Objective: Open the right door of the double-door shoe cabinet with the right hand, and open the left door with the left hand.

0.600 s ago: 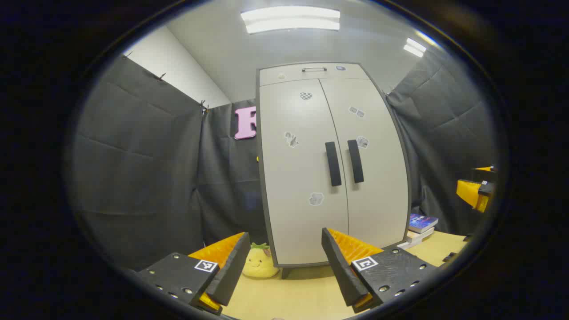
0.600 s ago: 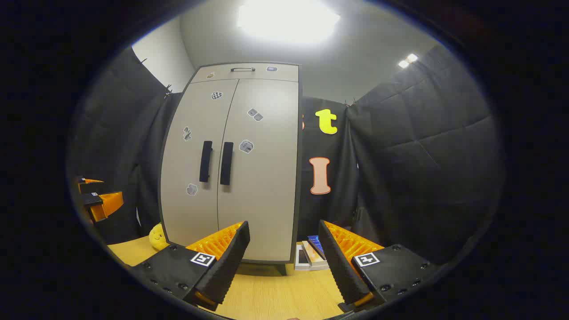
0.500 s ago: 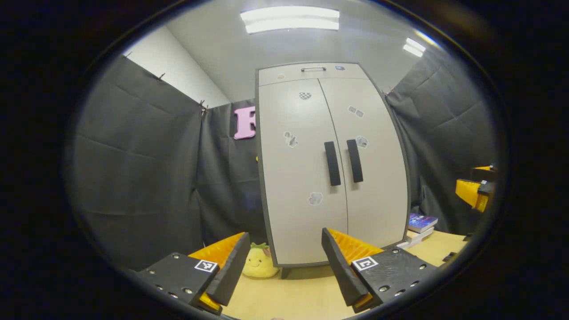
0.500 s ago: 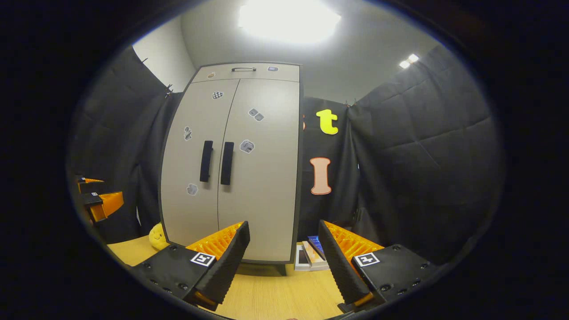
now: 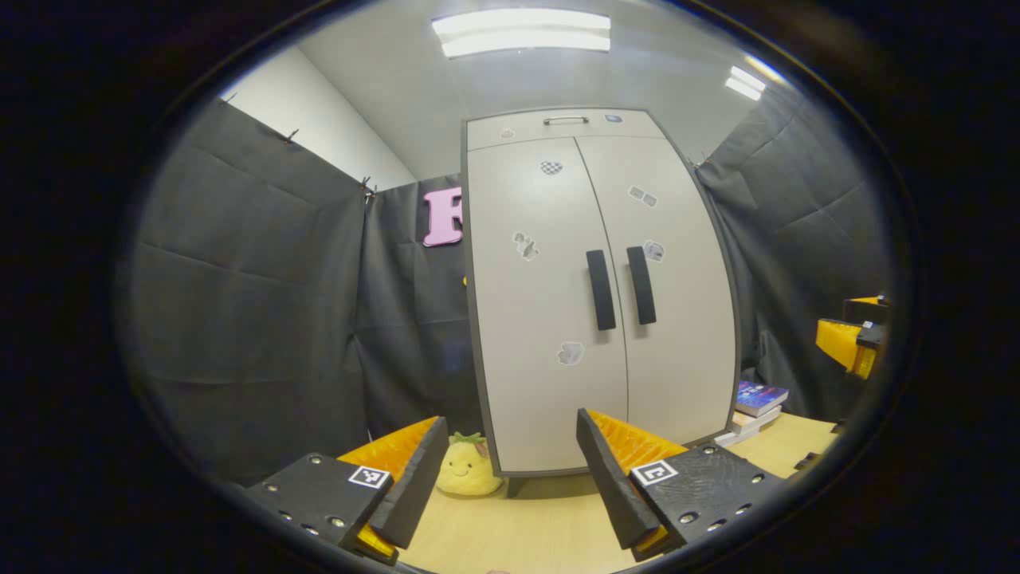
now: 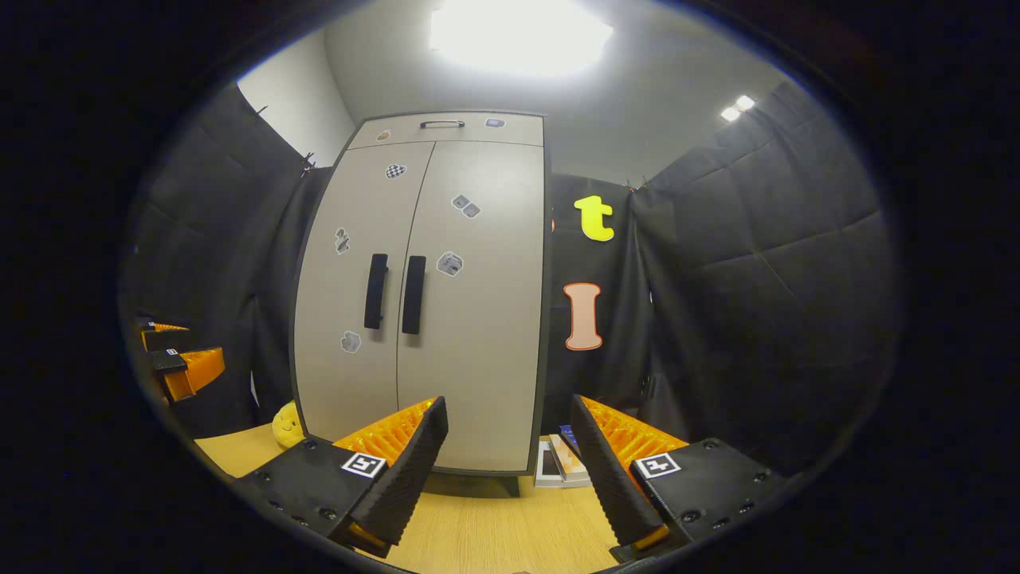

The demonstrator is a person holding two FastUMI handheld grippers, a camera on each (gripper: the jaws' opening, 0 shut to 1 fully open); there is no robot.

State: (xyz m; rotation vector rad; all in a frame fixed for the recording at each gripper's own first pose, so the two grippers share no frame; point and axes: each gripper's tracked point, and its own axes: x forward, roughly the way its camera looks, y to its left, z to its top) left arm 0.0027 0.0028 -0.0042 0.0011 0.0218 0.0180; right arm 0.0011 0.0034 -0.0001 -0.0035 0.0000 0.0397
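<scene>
Two handles: right handle (image 6: pixel 413 294) and left handle (image 5: pixel 601 289) sit just beside each other — easy to hook the wrong one.
Fingers: right gripper (image 6: pixel 504 470) and left gripper (image 5: pixel 505 478) both spread, holding nothing, cabinet (image 6: pixel 478 335) beyond them.

Shoe cabinet (image 5: pixel 550 319): smooth, matt pale panels with a faint sheen, dark matt edging, two matt black plastic-looking door handles (image 5: pixel 601 289) at centre, small paper-like stickers (image 5: pixel 570 353). Surface (image 6: pixel 494 526): light wood-grain, smooth, satin. Plush toy (image 5: pixel 468 469) at 6 o'clock: soft, fuzzy cloth; books (image 5: pixel 757 399) at 4 o'clock: glossy covers.
</scene>
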